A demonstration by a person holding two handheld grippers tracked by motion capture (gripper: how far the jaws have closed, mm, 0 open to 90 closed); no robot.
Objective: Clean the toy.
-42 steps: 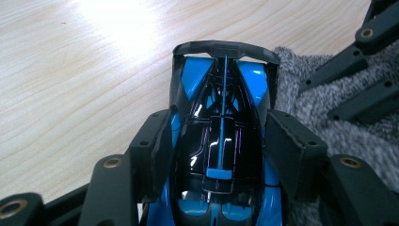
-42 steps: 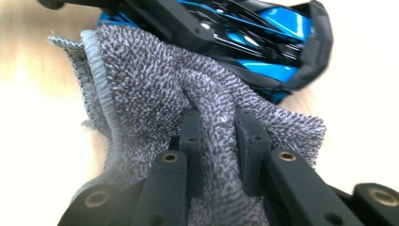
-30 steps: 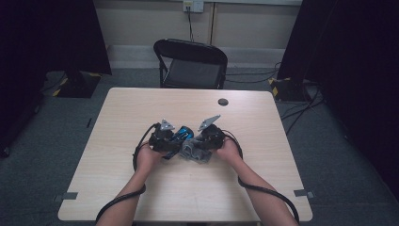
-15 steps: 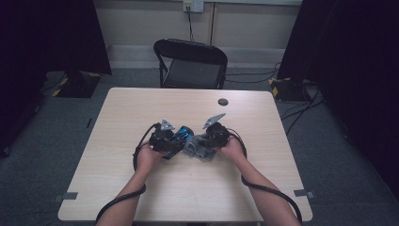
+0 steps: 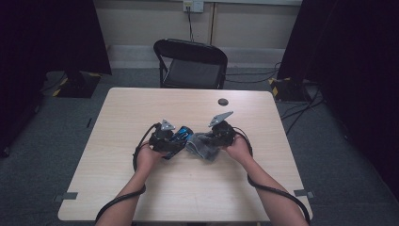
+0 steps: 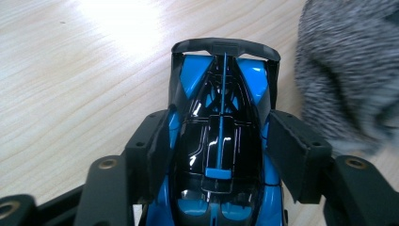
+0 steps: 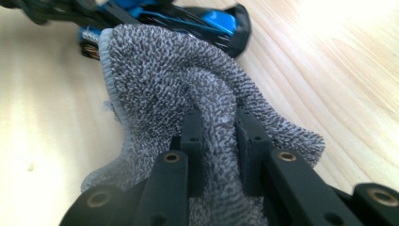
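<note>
A blue and black toy car sits between the jaws of my left gripper, whose pads lie against its sides. These jaws have just been opening a little, with the car still between them. In the high view the left gripper and the car are at the middle of the table. My right gripper is shut on a fold of a grey fluffy cloth. The cloth hangs beside the car's end, with the right gripper to its right. Behind the cloth, the car appears again.
The light wooden table has a small dark round object near its far edge. A black folding chair stands behind the table. Cables run along the floor at the back right.
My right gripper has shifted slightly to the right and up with the cloth in it. The left hand and the car have stayed in place.
</note>
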